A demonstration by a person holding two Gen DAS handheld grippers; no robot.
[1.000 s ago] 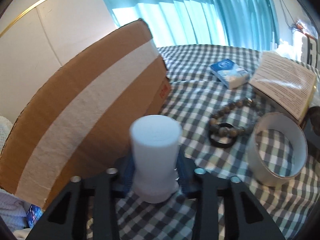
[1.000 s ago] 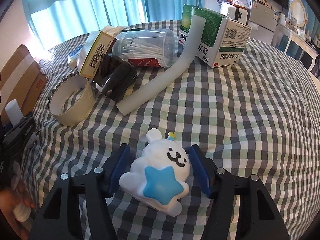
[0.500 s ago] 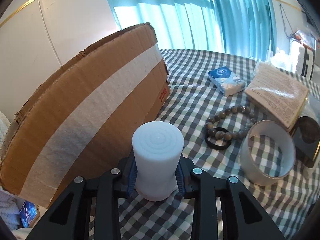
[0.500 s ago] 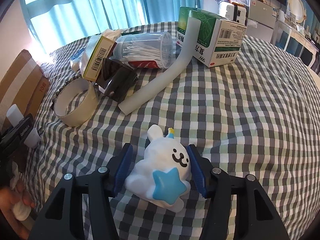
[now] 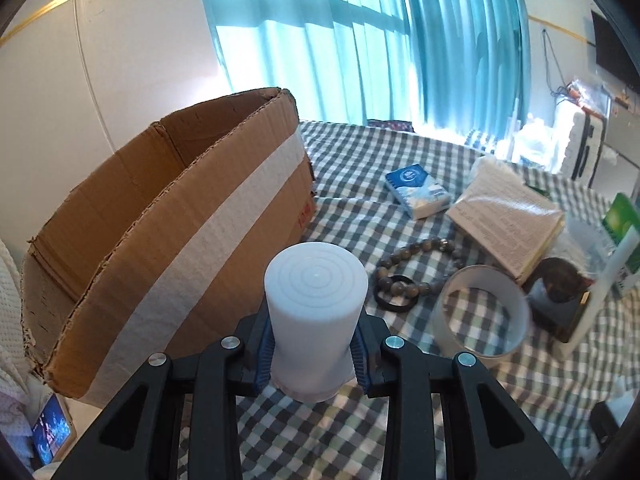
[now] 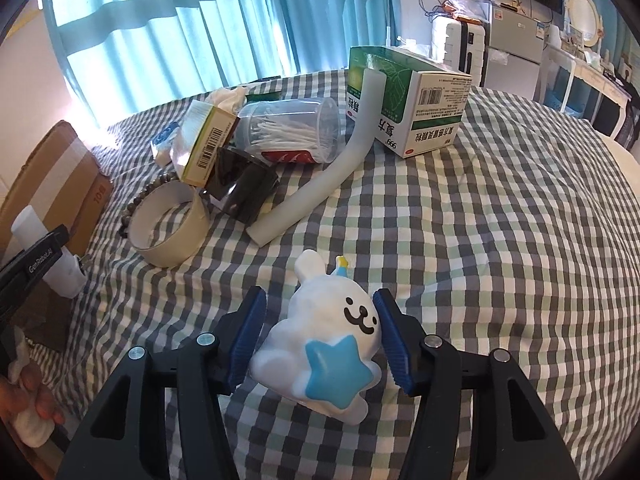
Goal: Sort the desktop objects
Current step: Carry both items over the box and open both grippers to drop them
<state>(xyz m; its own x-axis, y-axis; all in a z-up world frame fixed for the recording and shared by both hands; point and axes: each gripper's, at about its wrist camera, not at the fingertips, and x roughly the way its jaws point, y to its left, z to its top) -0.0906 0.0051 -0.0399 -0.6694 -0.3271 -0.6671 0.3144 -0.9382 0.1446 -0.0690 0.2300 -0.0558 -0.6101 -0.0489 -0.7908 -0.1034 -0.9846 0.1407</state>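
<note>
A: Biggest first. What was seen on the left?
B: An open cardboard box (image 5: pixel 168 236) was seen standing on the checked cloth (image 6: pixel 500 240), just left of the left gripper (image 5: pixel 314 354).
A: And that gripper?
B: A white cylinder (image 5: pixel 316 312) was clamped upright between its blue pads (held beside the box wall, above the cloth).
A: Right side?
B: A white bunny toy (image 6: pixel 328 340) with a blue star was held in the right gripper (image 6: pixel 322 338); contact at the right-hand pad couldn't be made out for sure.
A: Smaller stuff?
B: A green medicine box (image 6: pixel 408 100), foam tube (image 6: pixel 320 184), tape ring (image 6: pixel 168 228) and bead bracelet (image 5: pixel 416 252) were noted lying on the cloth.
</note>
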